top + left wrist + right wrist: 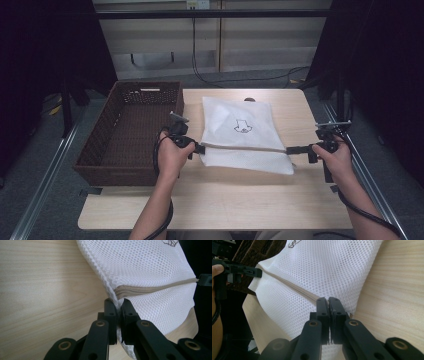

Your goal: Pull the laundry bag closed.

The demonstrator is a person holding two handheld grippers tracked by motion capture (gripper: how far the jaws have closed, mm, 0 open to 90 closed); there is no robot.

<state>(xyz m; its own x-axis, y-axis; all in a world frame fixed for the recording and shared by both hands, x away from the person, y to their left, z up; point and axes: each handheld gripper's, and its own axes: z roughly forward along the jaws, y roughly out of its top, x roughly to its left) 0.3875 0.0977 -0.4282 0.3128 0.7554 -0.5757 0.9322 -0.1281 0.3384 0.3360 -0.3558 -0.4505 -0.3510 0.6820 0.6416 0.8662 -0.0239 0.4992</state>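
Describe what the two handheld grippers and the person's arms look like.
Both grippers, left gripper and right gripper, are black, with paired flat jaws on link arms with brass-coloured pivot rings. A black cable trails from each. Grey plates sit on top. The forearms are bare, with no sleeves showing.

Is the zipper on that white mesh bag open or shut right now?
Shut: the beige zipper on the mesh bag runs as one closed line, with no gap, in both gripper views.

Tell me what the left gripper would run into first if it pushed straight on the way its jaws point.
The left gripper is shut on the edge of the white mesh bag at its beige zipper, so it would push into the bag itself. Beyond it along that line is the right gripper, clamped on the bag's opposite edge.
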